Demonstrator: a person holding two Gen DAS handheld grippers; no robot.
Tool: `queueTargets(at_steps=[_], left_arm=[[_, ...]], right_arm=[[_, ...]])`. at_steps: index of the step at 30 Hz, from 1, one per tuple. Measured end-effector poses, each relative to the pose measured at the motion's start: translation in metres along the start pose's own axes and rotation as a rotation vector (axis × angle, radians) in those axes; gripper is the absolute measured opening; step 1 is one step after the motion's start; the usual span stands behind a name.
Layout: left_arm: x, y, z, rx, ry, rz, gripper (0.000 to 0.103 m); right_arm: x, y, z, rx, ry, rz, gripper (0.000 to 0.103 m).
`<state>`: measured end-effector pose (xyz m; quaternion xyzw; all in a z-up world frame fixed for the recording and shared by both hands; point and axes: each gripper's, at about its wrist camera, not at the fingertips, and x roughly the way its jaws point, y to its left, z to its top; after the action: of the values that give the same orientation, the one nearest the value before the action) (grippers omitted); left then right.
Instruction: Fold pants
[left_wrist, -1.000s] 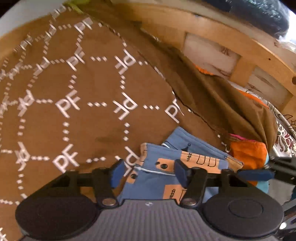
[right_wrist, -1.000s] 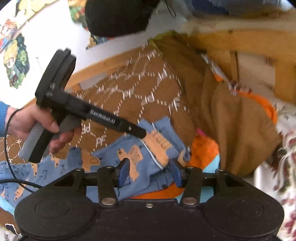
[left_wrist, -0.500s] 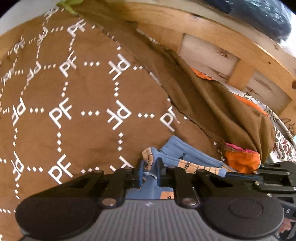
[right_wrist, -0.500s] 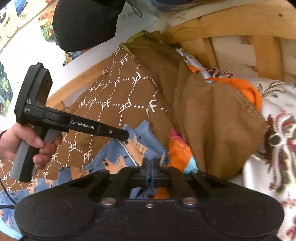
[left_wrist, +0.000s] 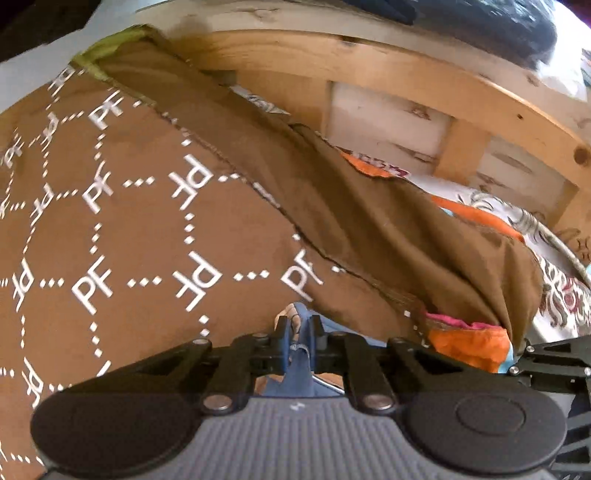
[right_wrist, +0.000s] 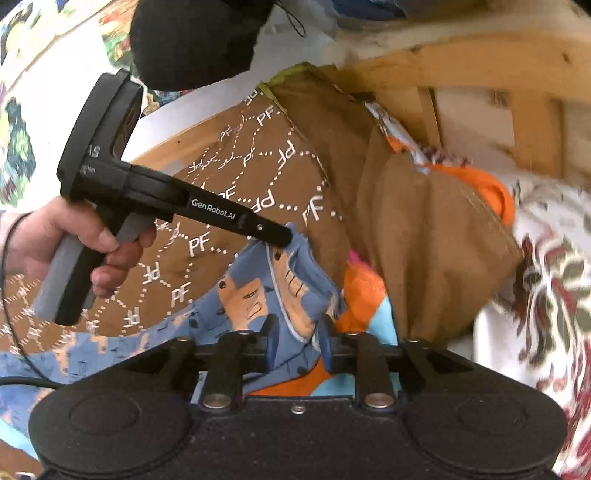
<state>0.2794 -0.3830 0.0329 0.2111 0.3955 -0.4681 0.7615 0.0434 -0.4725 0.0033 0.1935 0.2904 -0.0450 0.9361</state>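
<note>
The pants are blue with orange prints and lie crumpled on a brown sheet printed with white "PF" letters. My left gripper is shut on an edge of the pants; it also shows in the right wrist view, pinching the waistband corner. My right gripper has its jaws partly apart, with pants fabric lying between them; the fingers do not press it.
A wooden bed frame runs along the far side. A plain brown cloth is bunched at the right, over orange fabric and a floral sheet. A dark bundle sits beyond the bed.
My left gripper closed on the pants edge and stays shut. My right gripper closed half a second ago and has since opened partway around the fabric.
</note>
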Motion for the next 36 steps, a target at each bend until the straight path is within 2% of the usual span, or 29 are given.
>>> queueTargets(at_steps=[4,8,14,16,17,18,21,26,30,33,34,36], left_arm=[[0.0,0.004,-0.002,-0.016,0.003,0.012,0.011],[-0.001,0.003,-0.001,-0.012,0.004,0.011,0.011],[-0.002,0.002,-0.001,-0.005,0.002,0.01,0.011],[-0.001,0.002,-0.001,-0.009,0.002,0.012,0.011],[-0.001,0.002,-0.001,-0.009,0.003,0.014,0.011],[-0.001,0.002,-0.001,-0.009,0.005,0.016,0.011],[-0.002,0.0,0.0,-0.001,0.004,0.02,0.011],[-0.009,-0.006,0.002,0.02,-0.011,0.007,0.011],[0.001,-0.017,0.002,0.056,-0.002,0.019,0.011],[0.013,-0.021,0.001,0.064,0.005,0.047,0.013],[0.014,-0.019,0.001,0.05,0.009,0.046,0.015],[0.01,-0.014,0.003,0.003,0.008,0.04,0.03]], right_arm=[[0.014,0.005,0.004,-0.031,-0.005,-0.029,0.026],[0.02,0.014,0.002,-0.115,-0.013,-0.075,0.026],[0.021,0.025,-0.001,-0.238,-0.059,-0.137,0.039],[0.024,0.026,-0.002,-0.265,-0.056,-0.14,0.034],[0.026,0.027,-0.003,-0.277,-0.051,-0.141,0.016],[0.027,0.027,-0.003,-0.29,-0.044,-0.147,0.01],[0.024,0.026,-0.001,-0.3,-0.042,-0.142,0.005],[-0.001,0.025,0.006,-0.302,-0.094,-0.153,0.004],[0.004,0.011,0.005,-0.251,-0.028,-0.161,0.005],[0.012,0.013,0.006,-0.275,-0.016,-0.181,0.007],[0.013,0.015,0.005,-0.289,-0.01,-0.184,0.008],[0.013,0.017,0.003,-0.312,-0.016,-0.191,0.016]])
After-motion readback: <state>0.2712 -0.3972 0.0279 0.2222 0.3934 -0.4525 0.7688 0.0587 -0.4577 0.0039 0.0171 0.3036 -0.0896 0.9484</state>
